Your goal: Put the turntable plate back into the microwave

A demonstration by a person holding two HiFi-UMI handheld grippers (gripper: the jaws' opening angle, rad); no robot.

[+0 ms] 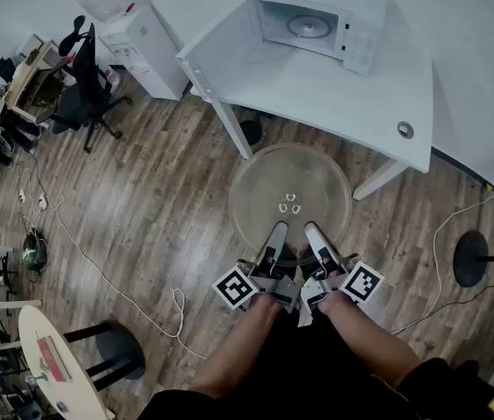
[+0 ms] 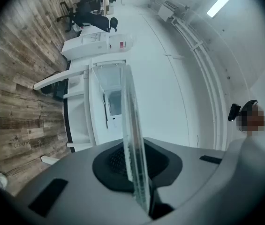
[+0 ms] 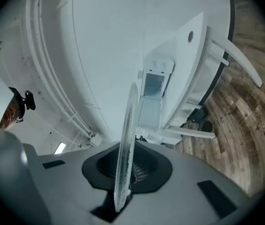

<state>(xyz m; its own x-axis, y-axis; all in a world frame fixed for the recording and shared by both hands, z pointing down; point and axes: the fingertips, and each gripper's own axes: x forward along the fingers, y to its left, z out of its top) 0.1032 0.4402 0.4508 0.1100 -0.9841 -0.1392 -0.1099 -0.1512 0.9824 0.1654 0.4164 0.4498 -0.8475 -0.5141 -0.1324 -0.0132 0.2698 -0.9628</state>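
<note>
Before the microwave, turntable plate gripped by left gripper, right gripper

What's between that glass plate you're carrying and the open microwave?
In the head view, past the glass plate: a strip of wooden floor, then the edge and bare top of the white table up to the microwave.

The head view looks steeply down from above the person onto the brown wooden plank floor and the white rectangular table, with the open white microwave farthest off. Both gripper views sit close behind their jaws, rolled sideways. They face level along the edge-on clear round glass plate toward that same table and microwave, which all three views share.
</note>
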